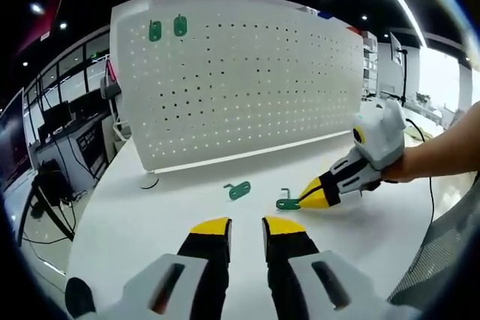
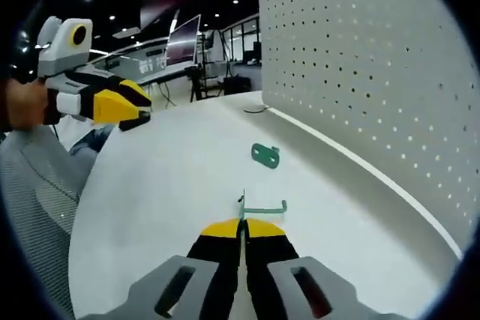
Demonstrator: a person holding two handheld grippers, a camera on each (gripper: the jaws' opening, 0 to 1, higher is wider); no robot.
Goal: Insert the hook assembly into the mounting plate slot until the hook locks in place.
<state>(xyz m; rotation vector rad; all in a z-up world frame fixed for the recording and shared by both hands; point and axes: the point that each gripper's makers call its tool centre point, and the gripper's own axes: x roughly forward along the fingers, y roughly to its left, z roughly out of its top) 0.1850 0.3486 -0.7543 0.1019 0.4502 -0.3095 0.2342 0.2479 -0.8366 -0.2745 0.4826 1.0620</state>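
My left gripper (image 1: 246,231) hovers over the white table (image 1: 150,215), jaws apart, nothing between them. My right gripper (image 2: 241,228) is down at the table, jaws together, pinched on the flat plate end of the green hook assembly (image 2: 262,207); in the left gripper view that hook (image 1: 287,201) lies at its yellow tips. Just beyond, a second green hook piece (image 1: 239,190) lies loose on the table. Far back, the white pegboard (image 1: 240,73) stands upright, two green mounting plates (image 1: 166,28) at its top left.
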